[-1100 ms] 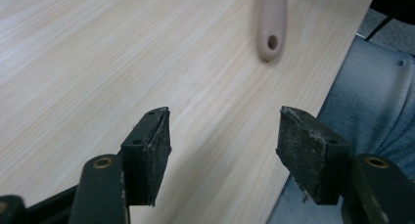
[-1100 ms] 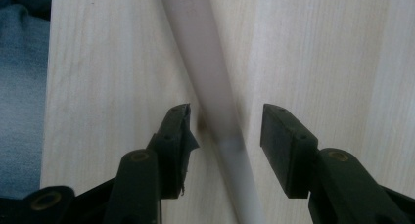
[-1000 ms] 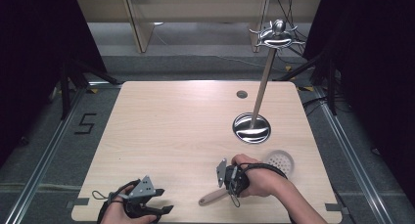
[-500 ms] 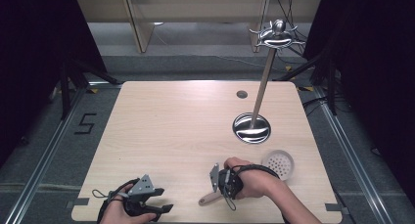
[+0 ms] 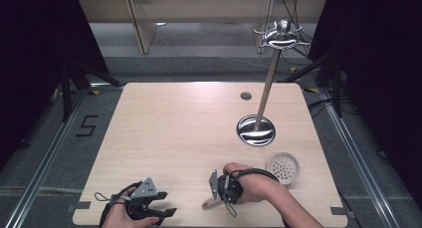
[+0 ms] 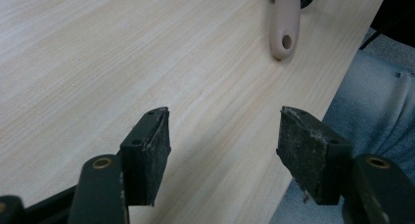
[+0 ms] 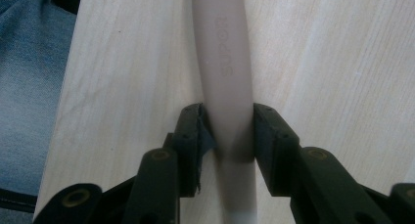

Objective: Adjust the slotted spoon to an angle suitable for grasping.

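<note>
Right gripper view shows your right claw now clamped on the handle, dragged toward the desk's near edge, ready to lift; left claw gapes empty.

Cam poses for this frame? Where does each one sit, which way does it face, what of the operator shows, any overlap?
High view: above the person's side, looking forward and down on the table and metal stand; both hands show, with the left gripper and right gripper.
Left gripper view: rides the left gripper, facing across the table edge; open jaws and a jeans-clad leg show.
Right gripper view: rides the right gripper, looking down along the beige handle that its jaws clamp.
Shared: all three views show the handle.
</note>
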The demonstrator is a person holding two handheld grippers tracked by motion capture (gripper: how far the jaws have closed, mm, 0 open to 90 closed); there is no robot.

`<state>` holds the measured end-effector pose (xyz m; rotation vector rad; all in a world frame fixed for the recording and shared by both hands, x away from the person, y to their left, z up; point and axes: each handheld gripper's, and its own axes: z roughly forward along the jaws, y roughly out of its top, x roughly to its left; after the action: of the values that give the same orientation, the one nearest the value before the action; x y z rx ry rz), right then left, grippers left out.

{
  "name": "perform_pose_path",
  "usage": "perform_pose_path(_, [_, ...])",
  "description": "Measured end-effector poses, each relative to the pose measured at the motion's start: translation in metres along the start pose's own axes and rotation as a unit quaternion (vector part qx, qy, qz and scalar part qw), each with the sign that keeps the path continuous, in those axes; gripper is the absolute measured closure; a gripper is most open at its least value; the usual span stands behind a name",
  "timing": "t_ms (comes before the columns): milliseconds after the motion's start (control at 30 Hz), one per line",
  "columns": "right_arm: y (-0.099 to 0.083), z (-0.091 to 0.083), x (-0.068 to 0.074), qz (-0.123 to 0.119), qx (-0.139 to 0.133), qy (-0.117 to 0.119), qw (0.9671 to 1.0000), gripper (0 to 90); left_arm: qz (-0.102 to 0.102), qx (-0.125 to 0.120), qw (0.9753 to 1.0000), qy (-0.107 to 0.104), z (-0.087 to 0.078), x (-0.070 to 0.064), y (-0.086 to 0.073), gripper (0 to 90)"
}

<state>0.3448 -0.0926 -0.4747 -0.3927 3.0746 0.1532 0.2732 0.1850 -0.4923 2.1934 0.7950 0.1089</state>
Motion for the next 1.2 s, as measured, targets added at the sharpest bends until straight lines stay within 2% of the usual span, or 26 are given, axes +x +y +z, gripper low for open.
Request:
perform_pose_path(67, [0.001,-0.001,0.0,0.002,0.005,0.004,1.0,68.6,0.0,0.0,1.0,0.0,0.0,0.0,0.0,36.1])
perform_pose_path(100, [0.001,-0.001,-0.001,-0.007,0.005,0.002,1.0,68.8,-0.011,0.0,0.9999,0.002,0.001,-0.001,-0.001,36.1])
perform_pose_path(200, [0.002,0.0,-0.001,-0.006,0.007,0.006,0.9999,69.5,-0.011,0.0,0.9999,0.001,0.001,-0.001,-0.001,36.1])
perform_pose_path(233, [0.002,0.0,-0.002,-0.023,0.006,0.003,0.9997,69.7,-0.005,0.0,1.0,-0.001,0.0,-0.001,-0.001,36.1])
perform_pose_path(267, [0.002,0.0,0.0,-0.011,0.009,0.002,0.9999,70.1,0.0,0.001,1.0,-0.001,0.0,0.0,0.0,36.1])
perform_pose_path(333, [0.003,0.001,-0.001,-0.032,0.002,-0.006,0.9995,70.6,-0.002,-0.001,1.0,-0.003,0.0,0.0,-0.001,36.1])
perform_pose_path(367, [0.002,0.003,0.002,-0.017,-0.008,-0.007,0.9998,70.7,-0.003,-0.002,1.0,-0.003,0.0,0.0,-0.001,36.1])
perform_pose_path(433, [0.002,0.0,0.003,-0.012,-0.006,-0.022,0.9997,70.8,-0.003,-0.002,1.0,-0.003,0.0,0.0,-0.001,36.2])
perform_pose_path(467, [0.002,-0.004,0.003,-0.018,-0.002,-0.028,0.9995,70.8,-0.003,-0.002,1.0,-0.003,0.0,0.0,-0.001,36.2])
perform_pose_path(500, [0.0,-0.006,0.004,-0.008,-0.012,-0.038,0.9992,70.8,-0.002,-0.002,1.0,-0.003,0.0,0.0,-0.001,36.2])
perform_pose_path(567, [-0.002,-0.015,0.003,-0.01,-0.016,-0.063,0.9978,70.9,-0.002,-0.002,1.0,-0.003,0.0,0.0,0.0,36.2])
perform_pose_path(600, [-0.004,-0.02,0.005,0.005,-0.019,-0.067,0.9975,70.9,-0.002,-0.003,1.0,-0.003,0.0,0.0,0.0,36.2])
perform_pose_path(633, [-0.006,-0.023,0.006,0.025,-0.035,-0.069,0.9967,70.9,-0.014,-0.003,0.9999,-0.003,0.0,-0.001,-0.001,36.2])
perform_pose_path(700, [-0.011,-0.032,0.007,0.031,-0.05,-0.088,0.9944,70.9,-0.014,-0.003,0.9999,-0.002,0.0,-0.001,-0.001,36.2])
perform_pose_path(733, [-0.013,-0.036,0.006,0.027,-0.058,-0.095,0.9934,70.9,-0.014,-0.004,0.9999,-0.002,0.0,-0.001,-0.001,36.2])
perform_pose_path(800, [-0.018,-0.043,0.008,0.042,-0.07,-0.112,0.9903,70.9,-0.016,-0.006,0.9999,-0.001,0.0,-0.001,-0.001,36.2])
perform_pose_path(833, [-0.02,-0.046,0.008,0.048,-0.076,-0.12,0.9887,70.9,-0.006,-0.006,1.0,-0.002,-0.001,0.0,0.0,36.3])
perform_pose_path(900, [-0.024,-0.051,0.009,0.061,-0.095,-0.13,0.9851,70.9,-0.006,-0.005,1.0,-0.003,-0.001,0.001,0.0,36.3])
perform_pose_path(933, [-0.026,-0.054,0.008,0.06,-0.106,-0.138,0.9829,70.9,-0.007,-0.006,1.0,0.0,-0.001,0.0,0.0,36.3])
perform_pose_path(967, [-0.029,-0.057,0.01,0.077,-0.112,-0.147,0.9798,70.9,-0.007,-0.005,1.0,0.0,-0.001,0.0,0.0,36.3])
perform_pose_path(1100, [-0.039,-0.068,0.006,0.081,-0.164,-0.171,0.9682,70.9,-0.008,-0.006,0.9999,-0.001,-0.001,0.001,0.0,36.3])
perform_pose_path(1133, [-0.041,-0.071,0.005,0.086,-0.176,-0.177,0.9645,70.9,-0.004,-0.002,1.0,0.0,-0.002,0.001,0.0,36.3])
perform_pose_path(1167, [-0.044,-0.073,0.006,0.101,-0.188,-0.18,0.9604,70.9,-0.004,-0.002,1.0,0.0,-0.002,0.001,0.0,36.3])
perform_pose_path(1200, [-0.044,-0.073,0.006,0.101,-0.188,-0.18,0.9604,70.9,-0.004,-0.003,1.0,0.0,-0.002,0.001,0.0,36.3])
